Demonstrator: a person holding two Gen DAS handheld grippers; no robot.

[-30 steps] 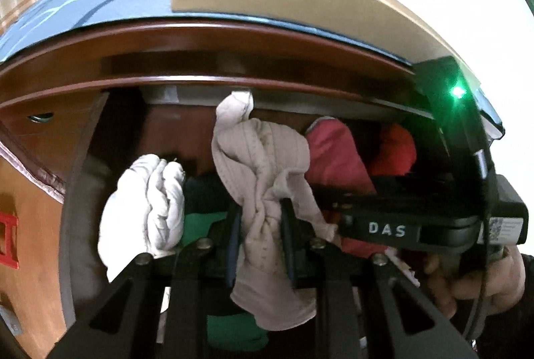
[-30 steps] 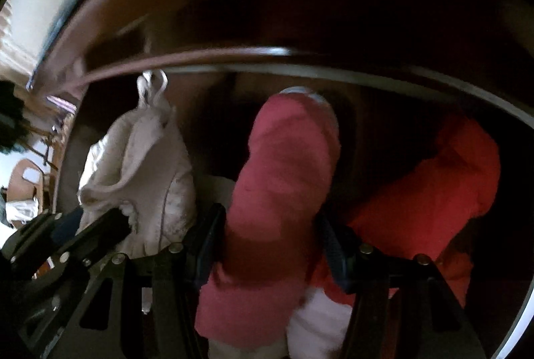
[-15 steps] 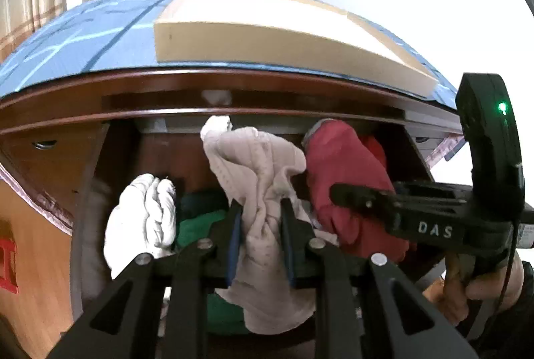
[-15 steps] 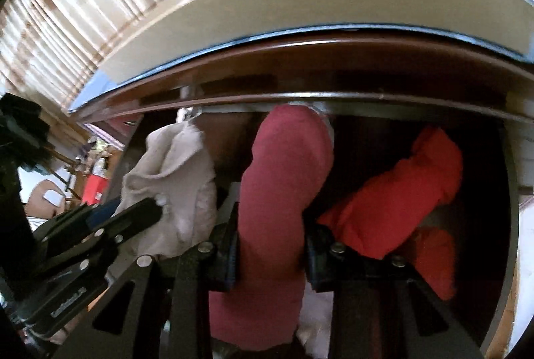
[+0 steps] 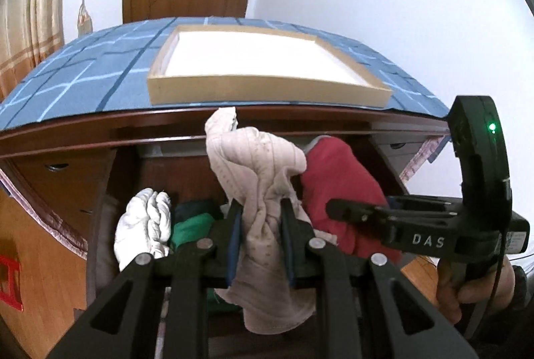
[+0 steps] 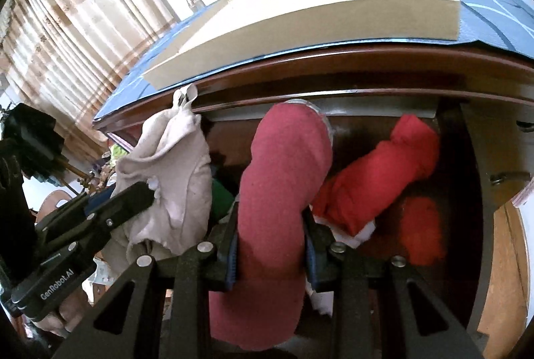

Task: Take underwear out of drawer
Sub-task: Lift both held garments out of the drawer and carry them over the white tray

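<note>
Beige underwear [image 5: 263,192], pink underwear [image 6: 283,189], lifted above drawer [image 6: 467,192]

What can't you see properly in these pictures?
- Drawer floor: both views, covered by clothes and the hand-held grippers.
- Green cloth: left view, mostly behind the left gripper.
- Pink garment's lower end: right view, cut off by the bottom edge.
- Tray contents: right view, side wall hides them.

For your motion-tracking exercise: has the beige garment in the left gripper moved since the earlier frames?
Yes. The beige garment has risen: its top now reaches the cabinet's top edge, where earlier it hung below it.
</note>
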